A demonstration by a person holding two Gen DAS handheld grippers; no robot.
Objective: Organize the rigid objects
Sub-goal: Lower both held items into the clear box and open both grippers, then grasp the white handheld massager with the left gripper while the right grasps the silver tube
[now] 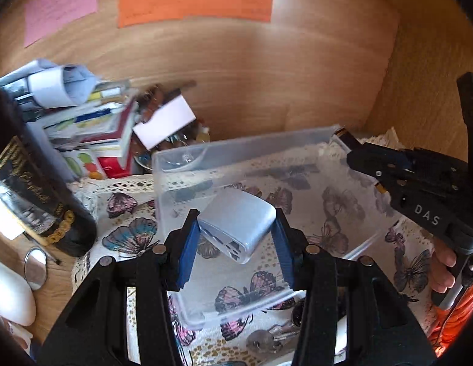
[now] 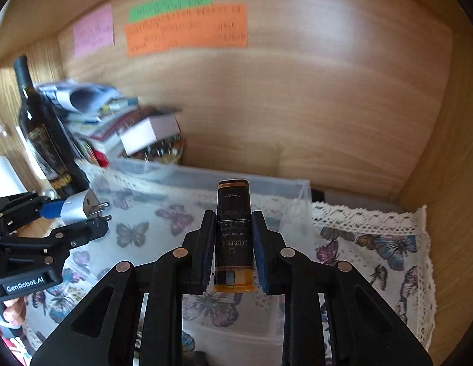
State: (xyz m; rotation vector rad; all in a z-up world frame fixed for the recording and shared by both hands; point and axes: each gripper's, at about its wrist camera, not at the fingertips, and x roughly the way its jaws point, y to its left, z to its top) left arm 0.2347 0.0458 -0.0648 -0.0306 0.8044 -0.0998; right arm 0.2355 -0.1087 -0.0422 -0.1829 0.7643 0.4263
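My left gripper (image 1: 235,231) is shut on a white plug adapter (image 1: 239,225) and holds it above the clear plastic bin (image 1: 236,149). In the right wrist view the same adapter (image 2: 81,209) shows at the left with its metal prongs pointing right, over the bin's left side. My right gripper (image 2: 233,244) is shut on a dark brown bottle with an amber base (image 2: 233,235), held over the clear bin (image 2: 267,183). The right gripper also shows in the left wrist view (image 1: 355,149) at the bin's far right corner.
A butterfly-print cloth with lace edge (image 2: 373,244) covers the wooden shelf. A wine bottle (image 2: 38,122), a pile of papers and boxes (image 1: 93,122) and a glass jar stand at the back left. Keys (image 1: 267,338) lie near the bin's front. Coloured notes (image 2: 184,27) hang on the back wall.
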